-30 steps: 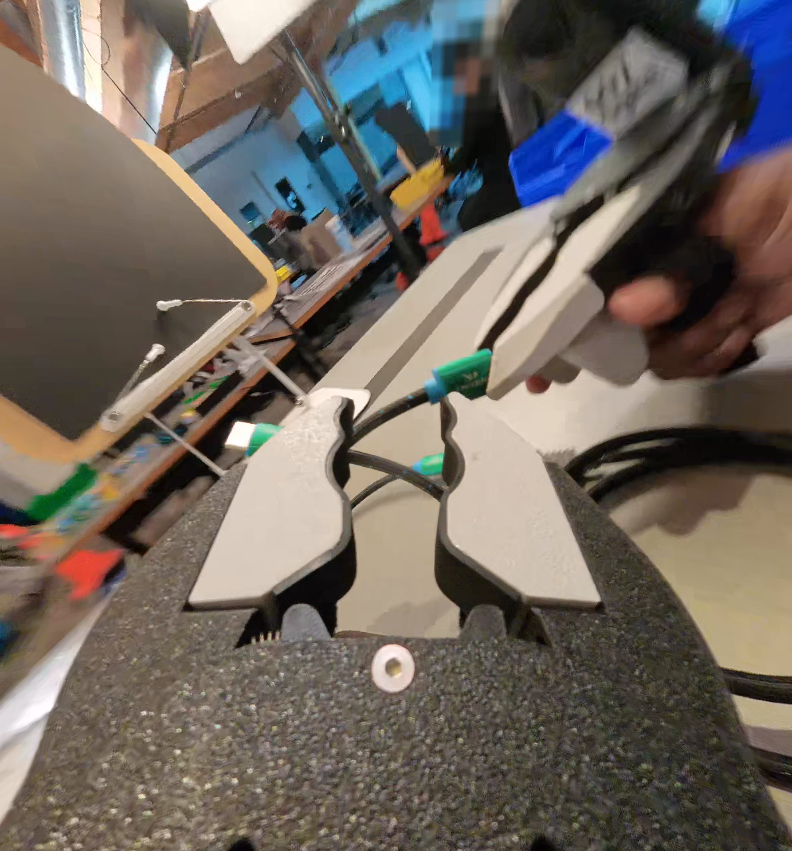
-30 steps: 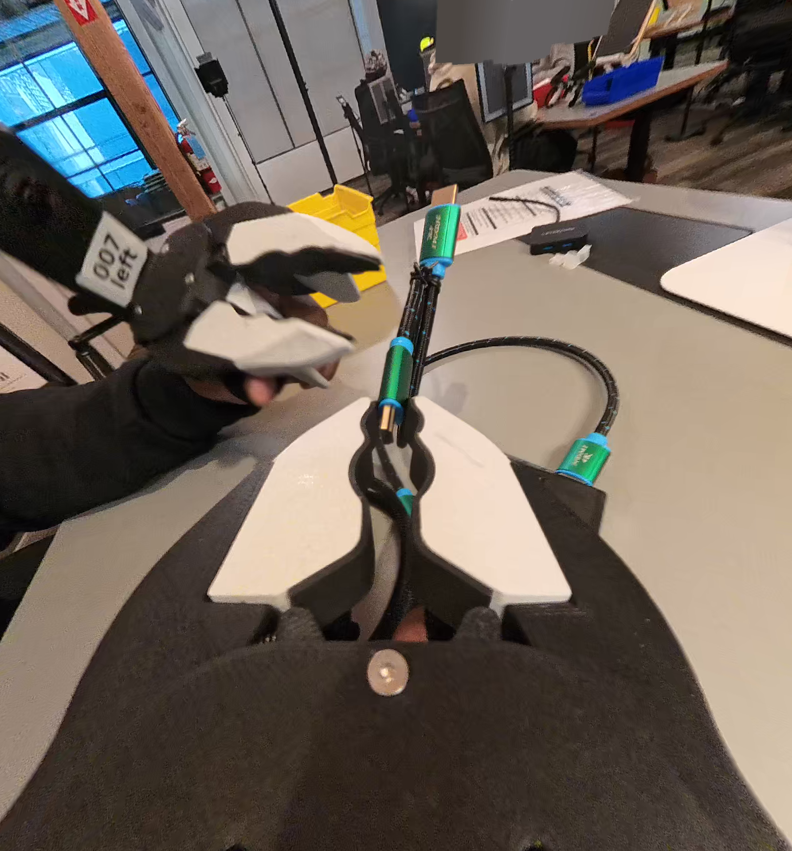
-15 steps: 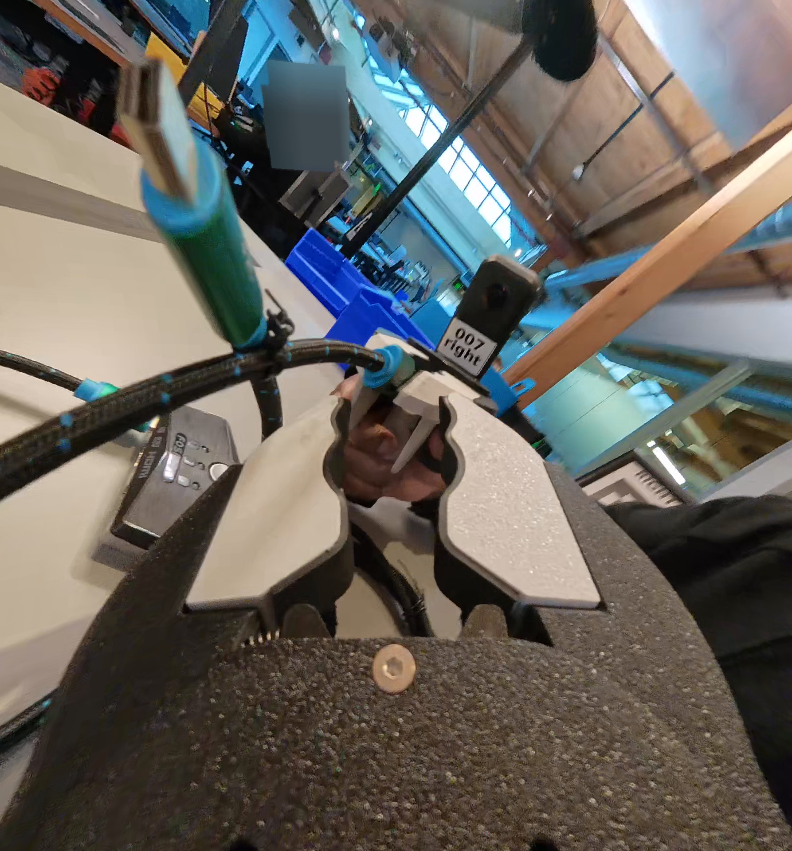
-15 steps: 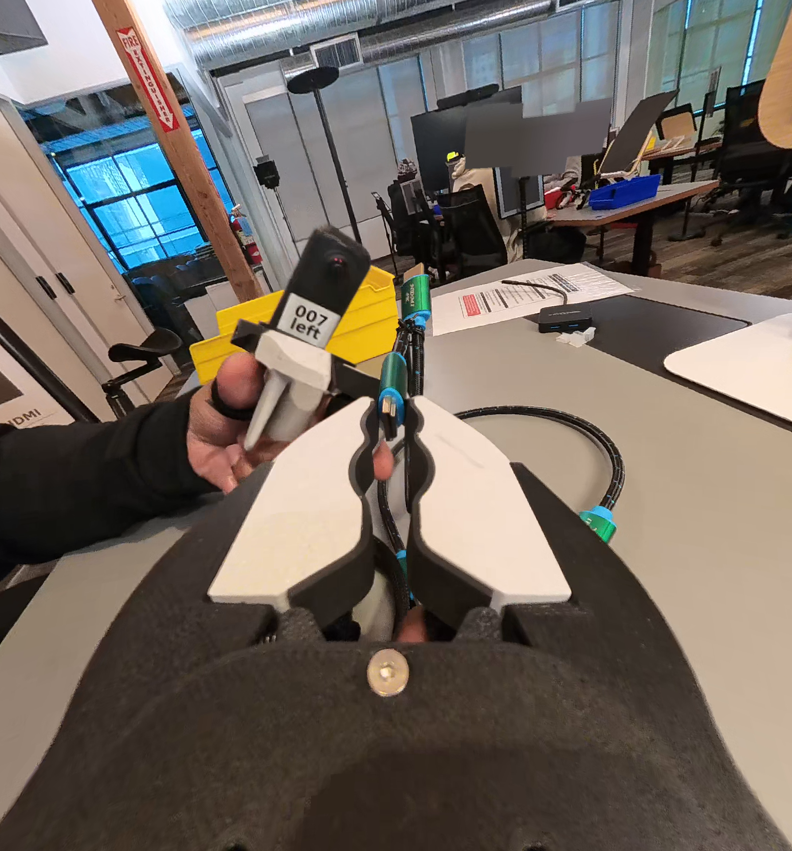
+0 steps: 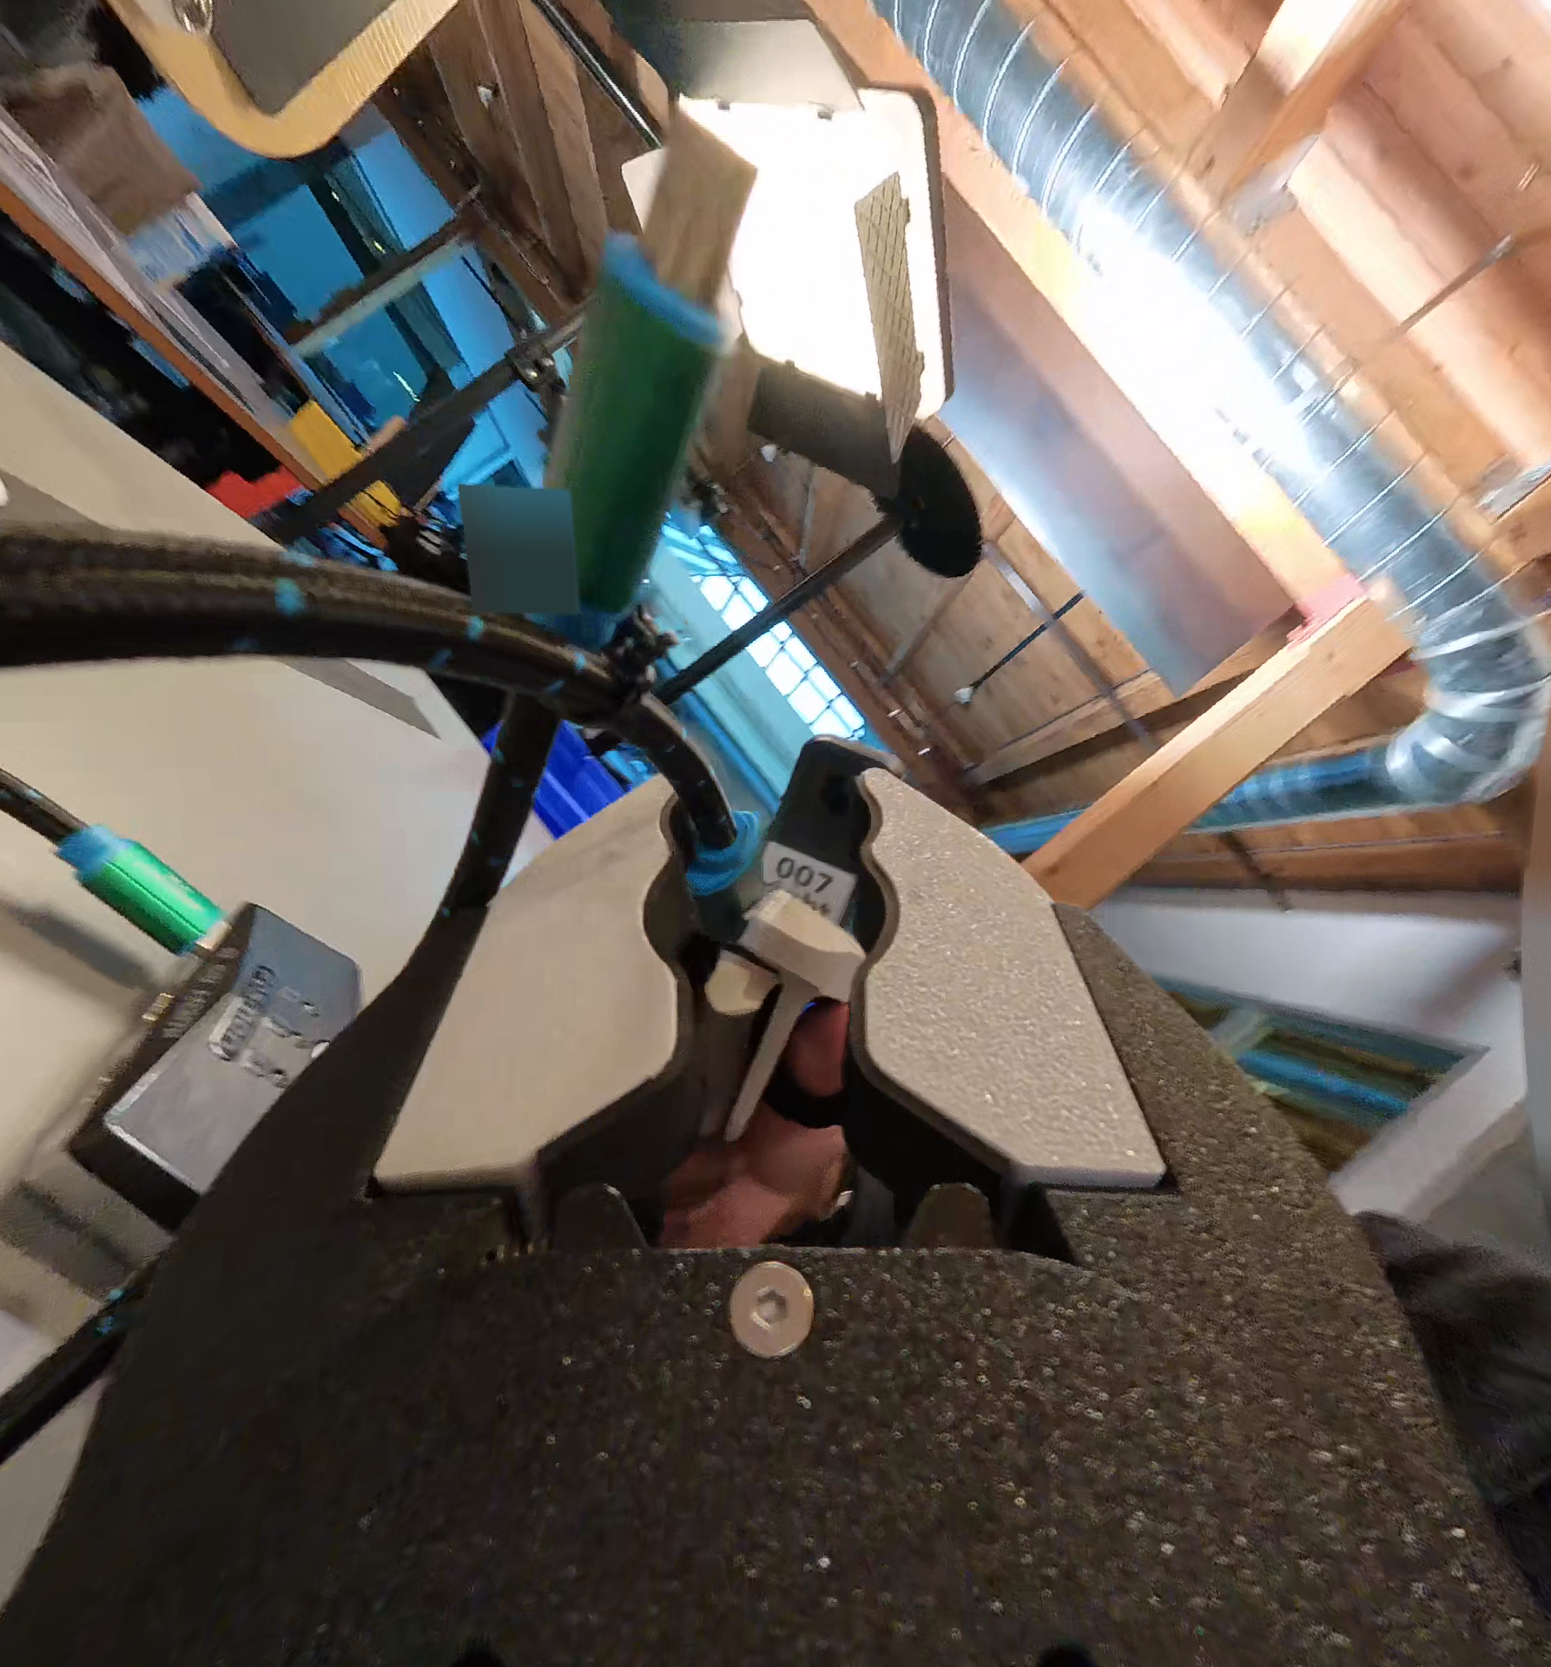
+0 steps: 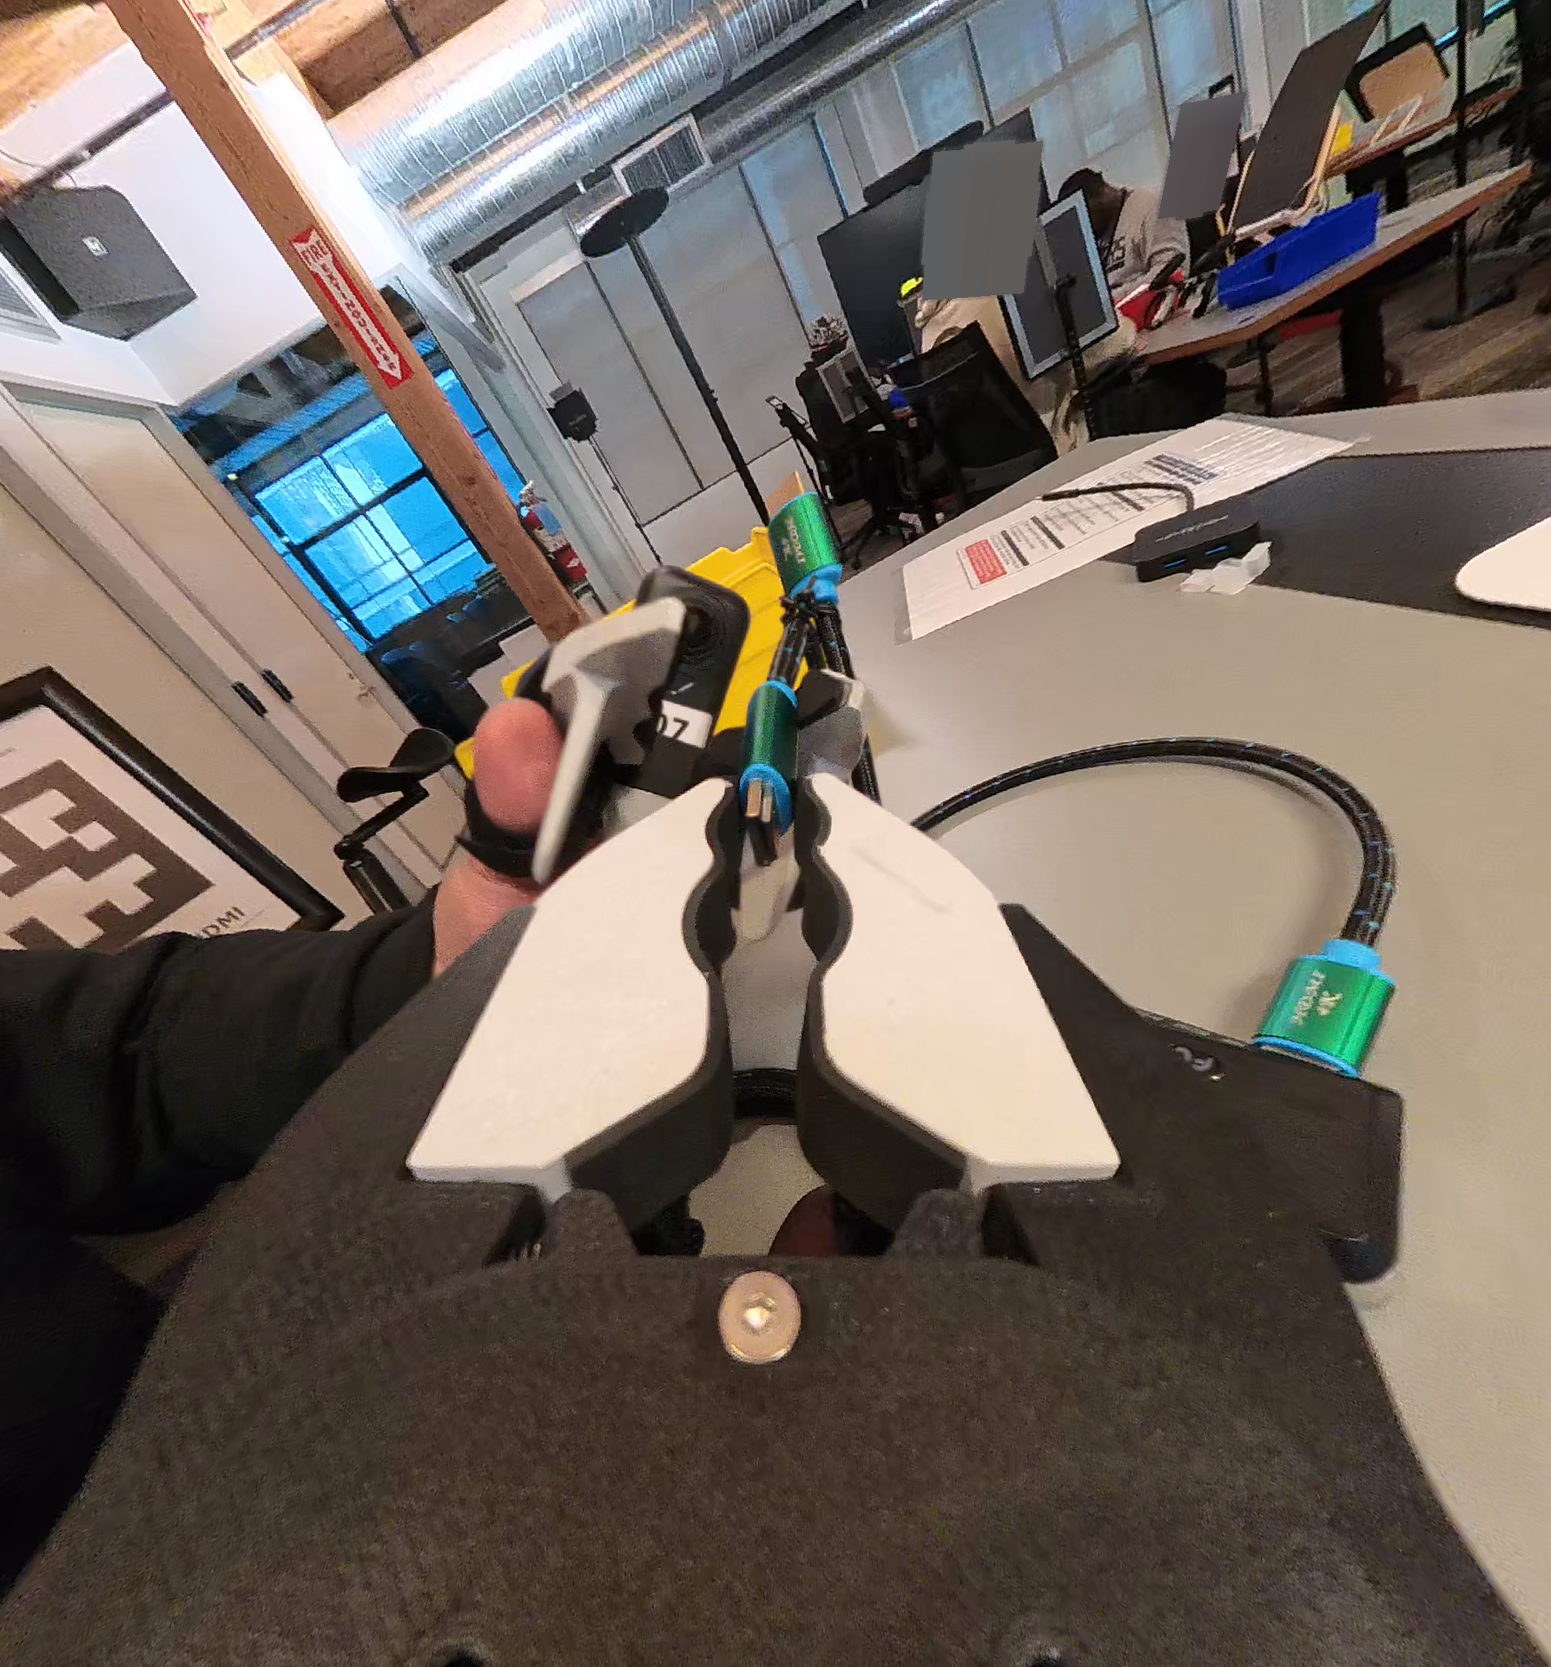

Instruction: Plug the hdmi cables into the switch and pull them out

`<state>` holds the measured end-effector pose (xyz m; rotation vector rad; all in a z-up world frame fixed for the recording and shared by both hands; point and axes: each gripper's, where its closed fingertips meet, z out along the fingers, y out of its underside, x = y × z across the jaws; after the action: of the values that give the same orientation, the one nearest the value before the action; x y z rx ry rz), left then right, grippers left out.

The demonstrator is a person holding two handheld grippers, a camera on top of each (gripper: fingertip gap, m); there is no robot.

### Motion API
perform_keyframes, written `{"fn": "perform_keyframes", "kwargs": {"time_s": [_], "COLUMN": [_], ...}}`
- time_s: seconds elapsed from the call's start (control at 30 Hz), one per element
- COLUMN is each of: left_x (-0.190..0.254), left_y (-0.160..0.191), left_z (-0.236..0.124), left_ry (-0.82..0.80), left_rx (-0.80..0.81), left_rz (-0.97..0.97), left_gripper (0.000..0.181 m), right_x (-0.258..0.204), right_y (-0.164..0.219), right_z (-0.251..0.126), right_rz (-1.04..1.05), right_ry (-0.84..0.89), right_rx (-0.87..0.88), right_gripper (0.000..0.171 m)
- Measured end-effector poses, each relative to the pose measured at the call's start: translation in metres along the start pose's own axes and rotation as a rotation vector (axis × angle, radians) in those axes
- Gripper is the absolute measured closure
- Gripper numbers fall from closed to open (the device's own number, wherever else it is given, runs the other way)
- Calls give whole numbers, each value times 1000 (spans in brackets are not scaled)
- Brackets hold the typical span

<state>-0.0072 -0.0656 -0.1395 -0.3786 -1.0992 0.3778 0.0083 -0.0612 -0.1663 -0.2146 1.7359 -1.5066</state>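
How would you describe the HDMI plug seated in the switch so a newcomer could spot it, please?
On the grey table, find the black HDMI switch beside the right gripper. The green plug stands in its far edge on a braided cable; the other two green plugs are up in the air.

Wrist cameras face each other closely, sharing green plug (image 5: 632, 433) (image 6: 767, 749)

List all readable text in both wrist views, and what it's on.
I don't quote writing; these things bear it:
White tag on the black camera: printed.
Red sign on the wooden post: printed.
Framed poster: small caption.
Paper sheet on the table: too small.
Plugged green plug: printed.
Switch top: blurred.
Held green plug in the right gripper: none legible.
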Motion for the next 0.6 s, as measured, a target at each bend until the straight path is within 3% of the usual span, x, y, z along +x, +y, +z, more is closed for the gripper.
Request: {"fn": "perform_keyframes", "kwargs": {"time_s": [0.2,0.37,0.47,0.6], "left_x": [-1,-4,-14,-33], "left_y": [7,5,3,-8], "left_z": [-2,-6,-8,-20], "left_ry": [-76,-77,-160,-342], "left_rx": [-169,-168,-180,-238], "left_rz": [325,329,395,513], "left_gripper": [156,168,168,168], "right_x": [-6,-7,6,52], "right_y": [-5,-3,2,11], "right_z": [2,3,-1,-24], "right_rz": [168,201,126,-66], "right_ry": [-66,-73,21,308], "right_rx": [37,22,-38,-189], "right_gripper": [160,160,158,136]}}
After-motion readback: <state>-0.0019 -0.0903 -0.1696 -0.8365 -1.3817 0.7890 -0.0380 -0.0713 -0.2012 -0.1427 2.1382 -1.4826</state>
